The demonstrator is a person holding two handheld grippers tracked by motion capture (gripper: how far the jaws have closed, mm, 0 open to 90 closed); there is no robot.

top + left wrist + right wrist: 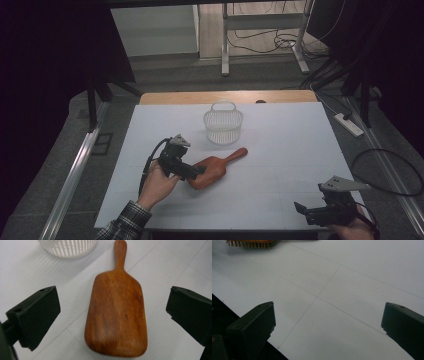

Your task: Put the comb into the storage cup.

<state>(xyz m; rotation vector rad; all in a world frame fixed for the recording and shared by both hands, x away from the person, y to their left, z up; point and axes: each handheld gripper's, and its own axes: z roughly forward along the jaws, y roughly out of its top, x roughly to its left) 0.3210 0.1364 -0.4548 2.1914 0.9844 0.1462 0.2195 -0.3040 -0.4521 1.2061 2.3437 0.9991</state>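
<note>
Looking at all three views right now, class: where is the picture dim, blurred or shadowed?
High view: dim, surroundings black, white table brightest. Left gripper view: wooden brush slightly soft at its near end, basket casting striped shadow. Right gripper view: dusky and greyish.

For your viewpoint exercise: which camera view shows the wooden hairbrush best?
The left gripper view: the wooden hairbrush lies whole and close between the left gripper's open jaws, back upward. The high view shows it small, partly covered by that gripper. The right gripper view catches its bristled edge.

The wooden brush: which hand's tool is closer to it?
Left. The left tool is right at the wooden brush, jaws open on either side of its wide end. The right tool sits far off near the table's front right corner.
</note>
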